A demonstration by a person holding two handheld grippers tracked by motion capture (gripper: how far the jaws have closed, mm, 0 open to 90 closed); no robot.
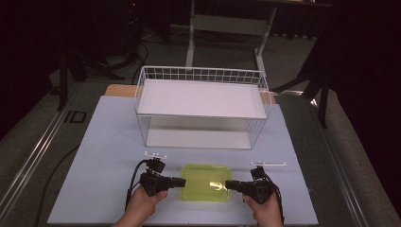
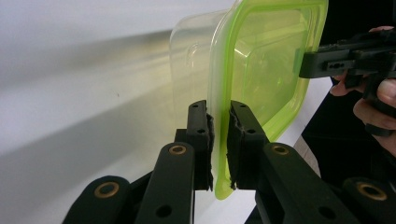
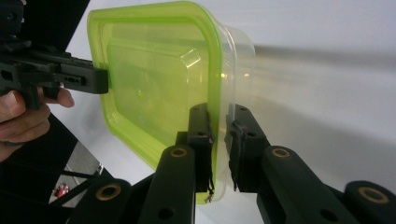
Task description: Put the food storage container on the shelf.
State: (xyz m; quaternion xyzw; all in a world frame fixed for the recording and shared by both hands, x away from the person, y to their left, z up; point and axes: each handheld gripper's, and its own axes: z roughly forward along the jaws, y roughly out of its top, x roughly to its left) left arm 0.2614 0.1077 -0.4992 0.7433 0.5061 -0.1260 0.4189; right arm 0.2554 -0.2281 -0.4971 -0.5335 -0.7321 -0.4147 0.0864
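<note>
clear plastic container w/ a lime-green lid (image 1: 206,182) sits on the pale bench (image 1: 108,142), near the front edge, between the two hands. left gripper (image 1: 183,181) is at the container's left side, right gripper (image 1: 227,184) at its right side, both pointing inward toward each other and roughly level.

left gripper view: the two black jaws are nearly together w/ the lid's green rim (image 2: 219,154) sandwiched between the pads, so it's clamped on the lid edge. the other gripper (image 2: 299,65) shows at the far side of the lid, w/ fingers of the person's hand (image 2: 369,100) around it.

right gripper view: the lid rim (image 3: 215,140) runs between the jaws; the left pad is tight on the green edge, the right pad is at the clear wall of the container, so it reads as clamped on the rim too. opposite gripper (image 3: 105,77) touches the far edge.

behind the container, well apart, stands a white wire rack (image 1: 201,106) w/ two flat shelves, open side facing the person. a black cable (image 1: 52,175) trails off the bench's left edge.
</note>
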